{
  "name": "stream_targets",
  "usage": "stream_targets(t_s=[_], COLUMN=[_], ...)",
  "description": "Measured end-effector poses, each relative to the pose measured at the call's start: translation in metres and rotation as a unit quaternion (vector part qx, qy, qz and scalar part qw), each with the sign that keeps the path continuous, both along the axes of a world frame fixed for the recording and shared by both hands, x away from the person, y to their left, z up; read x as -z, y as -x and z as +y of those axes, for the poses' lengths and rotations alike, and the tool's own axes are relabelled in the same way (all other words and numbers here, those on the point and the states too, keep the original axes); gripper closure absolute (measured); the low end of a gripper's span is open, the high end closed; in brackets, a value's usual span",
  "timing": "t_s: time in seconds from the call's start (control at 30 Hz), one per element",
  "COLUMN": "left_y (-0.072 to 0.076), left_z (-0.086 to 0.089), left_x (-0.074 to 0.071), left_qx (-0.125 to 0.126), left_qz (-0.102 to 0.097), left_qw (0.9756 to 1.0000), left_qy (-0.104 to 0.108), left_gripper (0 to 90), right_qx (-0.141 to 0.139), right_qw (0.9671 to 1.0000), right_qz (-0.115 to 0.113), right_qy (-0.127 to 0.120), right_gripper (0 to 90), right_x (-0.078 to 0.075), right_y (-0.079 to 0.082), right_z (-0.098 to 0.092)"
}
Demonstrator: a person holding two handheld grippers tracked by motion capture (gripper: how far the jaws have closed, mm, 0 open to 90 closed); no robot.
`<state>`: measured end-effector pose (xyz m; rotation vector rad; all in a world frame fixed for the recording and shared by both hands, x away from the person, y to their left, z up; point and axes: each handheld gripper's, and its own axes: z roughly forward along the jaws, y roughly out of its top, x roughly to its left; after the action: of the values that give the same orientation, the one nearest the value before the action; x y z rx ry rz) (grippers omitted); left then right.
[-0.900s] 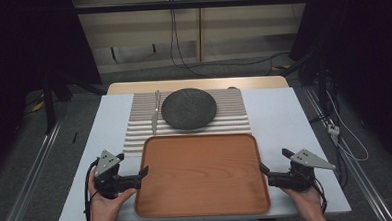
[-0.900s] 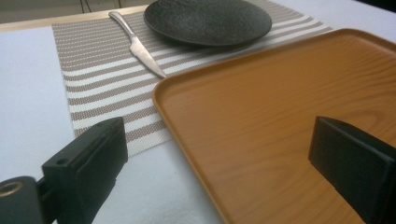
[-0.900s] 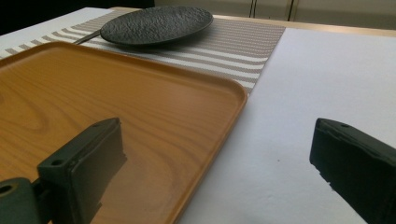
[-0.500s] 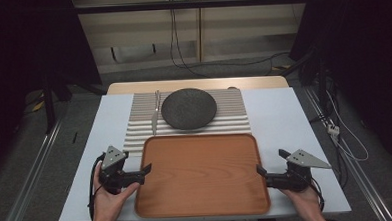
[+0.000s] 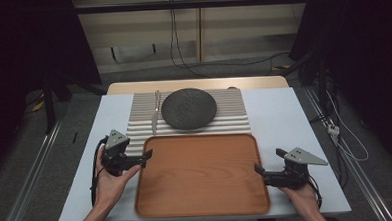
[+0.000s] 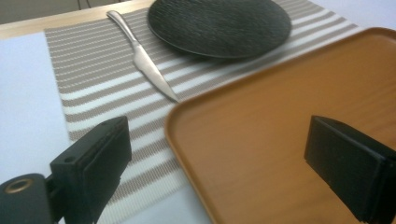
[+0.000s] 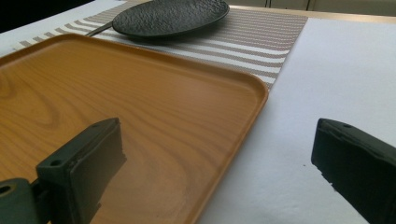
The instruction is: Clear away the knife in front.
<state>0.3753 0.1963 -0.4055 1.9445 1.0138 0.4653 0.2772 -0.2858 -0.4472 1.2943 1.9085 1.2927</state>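
1. The wooden tray (image 5: 202,174) lies flat on the white table (image 5: 284,111) at the 6 o'clock side, its long axis running from 9 to 3 o'clock. Its far edge overlaps the striped placemat (image 5: 234,120).
2. The left gripper (image 5: 142,158) sits at the tray's 9 o'clock edge, near the far left corner. Its jaws stand wide apart and hold nothing. In the left gripper view (image 6: 224,163) the tray's rim (image 6: 187,154) runs up between the two jaws, one jaw over the mat and the other over the tray floor.
3. The right gripper (image 5: 259,170) sits at the 3 o'clock edge, nearer the front. Its jaws are also spread and empty. In the right gripper view (image 7: 219,158) the rim (image 7: 243,126) passes between them, one jaw over the wood and one over the bare table.
4. Each hand is just beside its own short side, so neither has to cross over. The grip seems to turn on each rim staying between its jaws as they close.
5. A dark plate (image 5: 189,109) and a knife (image 5: 155,112) lie on the mat at 12 o'clock, just beyond the tray.
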Motion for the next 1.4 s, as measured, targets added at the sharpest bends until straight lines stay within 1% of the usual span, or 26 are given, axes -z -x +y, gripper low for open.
stream_targets(t_s=[0.03, 0.07, 0.1, 0.13, 0.2, 0.23, 0.3, 0.37, 0.43, 0.5, 0.53, 0.57, 0.6, 0.63, 0.67, 0.7, 0.77, 0.87, 0.9, 0.93, 0.97, 1.03, 1.1, 1.23, 1.3, 1.4], left_y=[0.0, -0.003, -0.007, -0.011, -0.02, -0.024, -0.031, -0.037, -0.045, -0.052, -0.056, -0.063, -0.063, -0.066, -0.075, -0.075, -0.083, -0.094, -0.097, -0.102, -0.102, -0.108, -0.115, -0.127, -0.135, -0.146], left_z=[0.0, 0.0, 0.0, -0.001, -0.003, -0.003, -0.005, -0.007, -0.009, -0.01, -0.011, -0.013, -0.013, -0.014, -0.015, -0.015, -0.016, -0.018, -0.018, -0.019, -0.019, -0.02, -0.022, -0.025, -0.026, -0.029], left_x=[0.0, 0.0, 0.002, 0.003, 0.005, 0.005, 0.004, 0.002, 0.001, 0.0, -0.001, -0.001, -0.001, -0.002, -0.002, -0.002, -0.002, -0.001, -0.002, -0.004, -0.004, -0.006, -0.007, -0.008, -0.006, -0.003], left_qx=[0.0, 0.003, 0.0, -0.004, -0.008, -0.009, -0.012, -0.012, -0.008, -0.012, -0.015, -0.021, -0.021, -0.019, -0.021, -0.021, -0.026, -0.033, -0.036, -0.048, -0.048, -0.047, -0.047, -0.047, -0.048, -0.052], left_qz=[0.0, -0.003, -0.004, 0.004, 0.018, 0.017, 0.017, 0.018, 0.021, 0.023, 0.027, 0.024, 0.024, 0.021, 0.024, 0.024, 0.024, 0.032, 0.03, 0.022, 0.022, 0.031, 0.035, 0.034, 0.034, 0.04], left_qw=[1.0, 1.0, 1.0, 1.0, 0.9998, 0.9998, 0.9997, 0.9997, 0.9996, 0.9996, 0.9995, 0.9995, 0.9995, 0.9995, 0.9992, 0.9992, 0.9991, 0.9986, 0.9987, 0.9984, 0.9984, 0.9978, 0.9971, 0.9968, 0.9968, 0.9961], left_qy=[0.0, -0.002, -0.002, -0.001, -0.005, -0.005, -0.012, -0.01, -0.017, -0.012, -0.01, -0.009, -0.009, -0.015, -0.022, -0.022, -0.023, -0.026, -0.021, -0.022, -0.022, -0.035, -0.049, -0.055, -0.055, -0.059], left_gripper=[6.1, 8.4, 9.5, 8.0, 6.9, 7.0, 7.3, 7.4, 8.3, 8.9, 9.0, 8.9, 9.0, 9.3, 9.3, 9.2, 9.4, 9.4, 9.8, 9.9, 10.0, 10.2, 8.3, 8.2, 8.2, 7.4], right_qx=[-0.001, 0.0, -0.001, -0.002, -0.002, -0.003, -0.005, -0.006, -0.007, -0.008, -0.008, -0.008, -0.008, -0.008, -0.008, -0.009, -0.009, -0.009, -0.01, -0.011, -0.011, -0.012, -0.016, -0.019, -0.02, -0.019], right_qw=[1.0, 1.0, 1.0, 1.0, 1.0, 1.0, 1.0, 1.0, 1.0, 1.0, 1.0, 1.0, 1.0, 1.0, 1.0, 0.9999, 0.9999, 0.9999, 0.9999, 0.9999, 0.9999, 0.9999, 0.9998, 0.9998, 0.9997, 0.9998], right_qz=[0.003, 0.003, 0.002, 0.003, 0.002, 0.001, 0.001, 0.001, 0.001, 0.001, 0.002, 0.002, 0.002, 0.002, 0.002, 0.003, 0.003, 0.0, 0.0, -0.001, -0.001, -0.001, -0.005, -0.006, -0.006, -0.003], right_qy=[0.0, 0.001, 0.001, 0.001, 0.001, 0.001, 0.002, 0.001, 0.001, 0.002, 0.001, 0.002, 0.001, 0.002, 0.003, 0.004, 0.005, 0.004, 0.004, 0.005, 0.006, 0.005, 0.009, 0.01, 0.011, 0.009], right_gripper=[2.1, 2.1, 2.1, 2.1, 2.1, 2.1, 2.1, 2.1, 2.1, 2.1, 2.1, 2.1, 2.1, 2.1, 2.1, 2.1, 2.1, 2.0, 2.1, 2.0, 2.0, 2.0, 2.0, 2.0, 2.0, 2.0], right_x=[0.0, 0.001, 0.001, 0.001, 0.001, 0.001, 0.0, 0.0, 0.0, 0.0, 0.0, 0.0, 0.0, 0.0, 0.001, 0.001, 0.001, -0.001, -0.001, -0.001, -0.002, -0.002, -0.003, -0.003, -0.003, -0.001], right_y=[-0.001, -0.001, -0.001, -0.001, -0.001, 0.0, 0.0, 0.0, 0.0, 0.0, -0.001, -0.001, -0.001, -0.001, -0.001, -0.001, -0.001, 0.0, 0.0, 0.0, 0.0, 0.001, 0.002, 0.001, 0.0, -0.001], right_z=[0.0, 0.001, 0.001, 0.001, 0.001, 0.001, 0.001, 0.001, 0.003, 0.003, 0.004, 0.004, 0.004, 0.003, 0.003, 0.003, 0.004, 0.005, 0.005, 0.006, 0.006, 0.007, 0.009, 0.012, 0.011, 0.01])
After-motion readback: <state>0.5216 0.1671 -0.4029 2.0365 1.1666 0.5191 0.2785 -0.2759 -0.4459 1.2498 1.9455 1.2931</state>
